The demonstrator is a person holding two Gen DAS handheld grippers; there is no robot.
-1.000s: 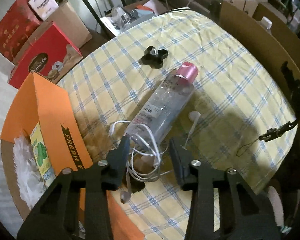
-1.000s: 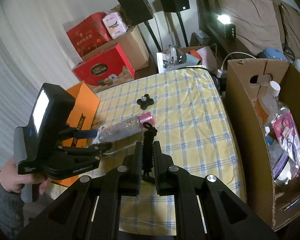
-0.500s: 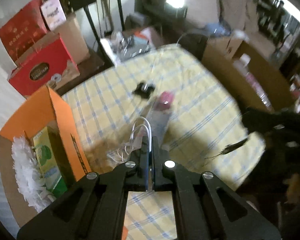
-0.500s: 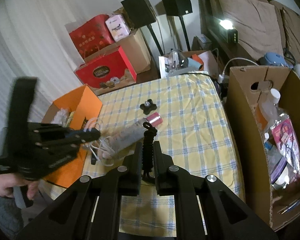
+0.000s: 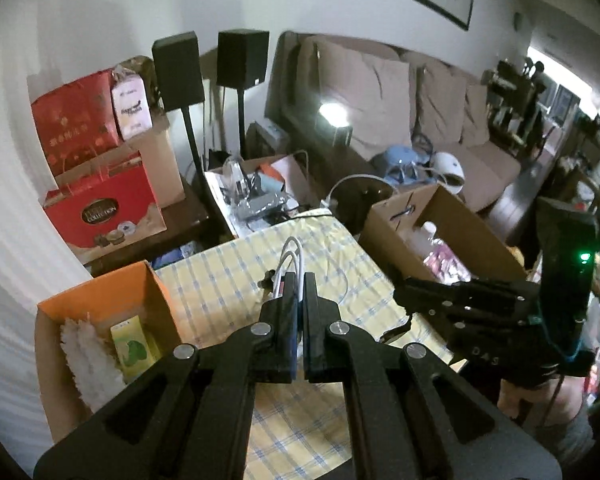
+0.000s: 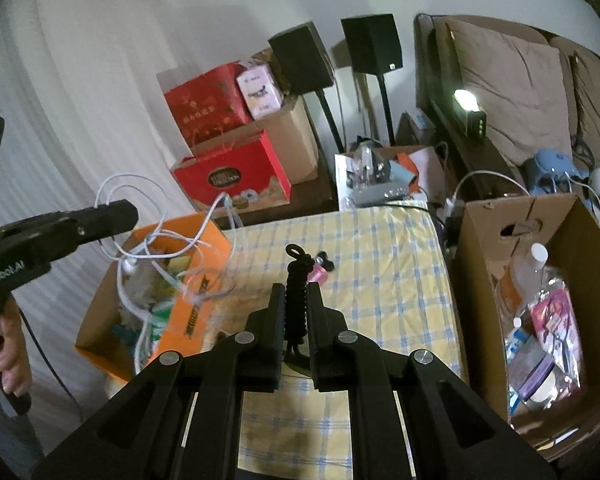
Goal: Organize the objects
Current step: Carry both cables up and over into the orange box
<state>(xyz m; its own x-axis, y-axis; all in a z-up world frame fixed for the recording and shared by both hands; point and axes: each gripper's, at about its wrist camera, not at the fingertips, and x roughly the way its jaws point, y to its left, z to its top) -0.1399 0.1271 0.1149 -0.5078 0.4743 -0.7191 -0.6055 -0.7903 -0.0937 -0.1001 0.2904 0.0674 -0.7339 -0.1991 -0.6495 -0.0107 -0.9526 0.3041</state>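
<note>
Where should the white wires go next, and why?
Probably carry them sideways over the orange box and let go. The left hand-held gripper is shut on the white wires, which dangle in the air just above that open box.

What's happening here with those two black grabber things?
A person is tidying a checked table with two hand-held grippers. The left gripper is shut on tangled white earphones, dangling above the orange box. The right gripper is shut on a black braided cord.
</note>
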